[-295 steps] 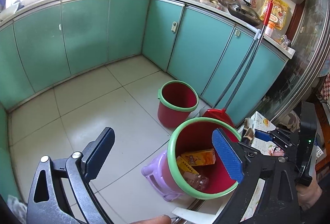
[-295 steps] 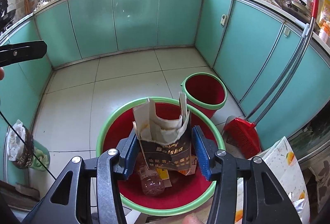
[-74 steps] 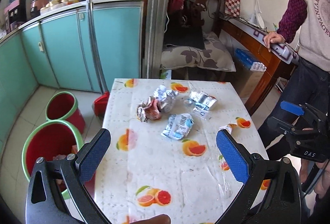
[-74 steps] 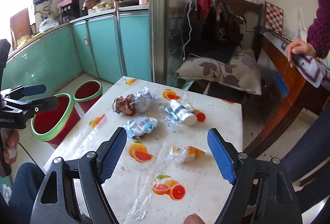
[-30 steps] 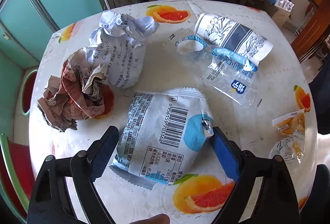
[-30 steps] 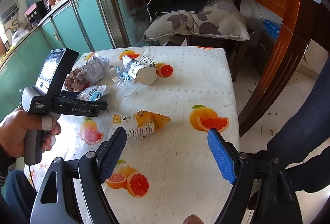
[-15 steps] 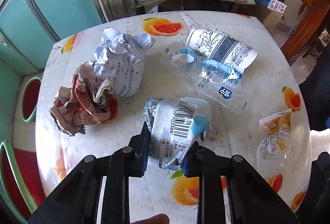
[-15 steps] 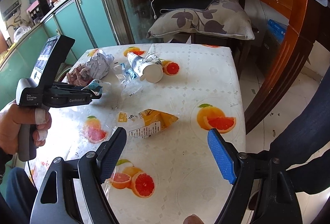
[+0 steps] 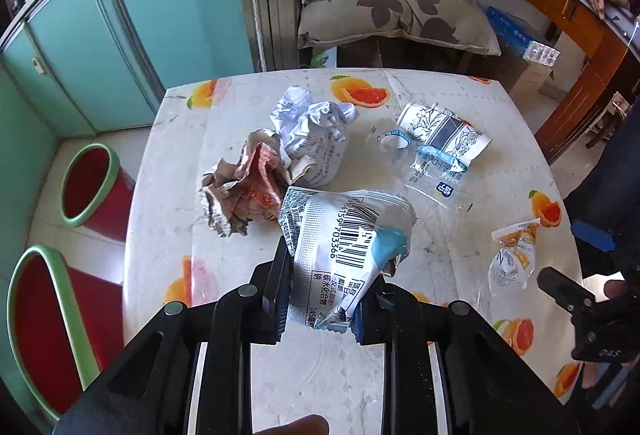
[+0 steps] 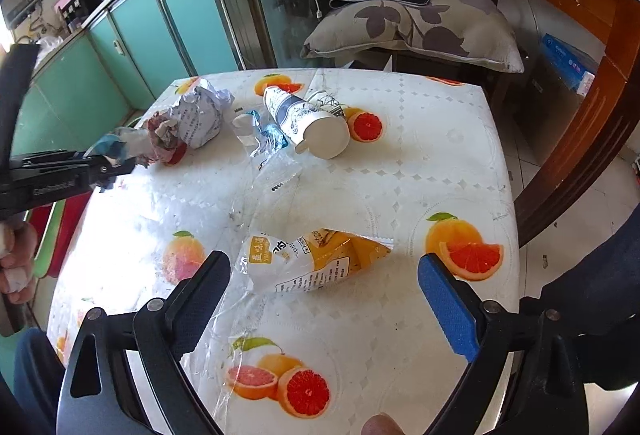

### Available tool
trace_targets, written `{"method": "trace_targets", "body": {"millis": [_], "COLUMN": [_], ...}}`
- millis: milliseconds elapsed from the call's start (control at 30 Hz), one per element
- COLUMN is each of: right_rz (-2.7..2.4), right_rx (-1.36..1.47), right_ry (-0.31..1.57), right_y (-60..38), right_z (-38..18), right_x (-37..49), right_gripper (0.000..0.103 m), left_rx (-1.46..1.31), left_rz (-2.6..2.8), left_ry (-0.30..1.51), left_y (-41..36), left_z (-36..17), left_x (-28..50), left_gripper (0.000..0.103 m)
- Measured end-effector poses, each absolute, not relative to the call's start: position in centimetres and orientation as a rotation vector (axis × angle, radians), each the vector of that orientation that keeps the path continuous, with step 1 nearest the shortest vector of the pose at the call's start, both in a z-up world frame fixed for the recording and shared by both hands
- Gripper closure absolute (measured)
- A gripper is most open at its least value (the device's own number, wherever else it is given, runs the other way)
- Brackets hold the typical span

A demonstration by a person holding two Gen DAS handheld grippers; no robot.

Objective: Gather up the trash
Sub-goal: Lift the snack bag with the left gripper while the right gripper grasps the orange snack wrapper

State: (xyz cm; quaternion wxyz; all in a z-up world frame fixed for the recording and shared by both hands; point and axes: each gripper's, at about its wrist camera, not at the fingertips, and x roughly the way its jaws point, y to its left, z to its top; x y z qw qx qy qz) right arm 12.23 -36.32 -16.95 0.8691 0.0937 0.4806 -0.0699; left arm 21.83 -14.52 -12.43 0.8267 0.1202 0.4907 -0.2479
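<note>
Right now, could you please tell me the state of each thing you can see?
Left hand-held gripper: shut on barcode wrapper.
Right hand-held gripper: opening, empty.
Yellow wrapper: lying flat.
Paper cup: on its side.
Paper wads: crumpled.
Near bin: open.

A second ago the barcode wrapper point(image 9: 344, 239) lay flat on the worktop point(image 9: 400, 367) beside the crumpled paper point(image 9: 244, 191), between spread jaws; now the left claw point(image 9: 320, 311) pinches it, lifted clear. The right claw point(image 10: 324, 287) has neared the orange packet point(image 10: 316, 263), its jaws opening.
</note>
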Motion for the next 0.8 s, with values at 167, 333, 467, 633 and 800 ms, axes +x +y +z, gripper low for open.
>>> {"method": "trace_targets", "body": {"millis": [167,333,467,633,800], "right_rz": [-0.153,-0.170,-0.171,-0.169,-0.177], "right_rx": [0.130,0.093,0.104,0.118,0.086], "right_ry": [1.071,1.106,1.123,1.140,1.124], "right_y": [-35.6,-35.1,-35.2,-35.5,-35.1], "right_z": [-19.5,-21.3,-22.1,-22.8,-22.2], "right_x": [14.6,16.0,16.4,16.3,16.3], "right_gripper": [0.005,0.003,0.003,0.005,0.077], "left_rx": [0.214,0.200,0.176,0.155,0.141], "left_rz": [-0.525,-0.523,-0.520,-0.512,-0.505], "left_ry": [1.030,1.015,1.013,1.015,1.015], "left_y": [-12.6,-11.5,-10.6,-9.8,-9.0], "left_z": [-11.6,-11.2,-11.2,-11.4,-11.5], "left_x": [21.2,20.7,20.8,20.6,20.3], "left_gripper": [0.080,0.080,0.080,0.080,0.080]}}
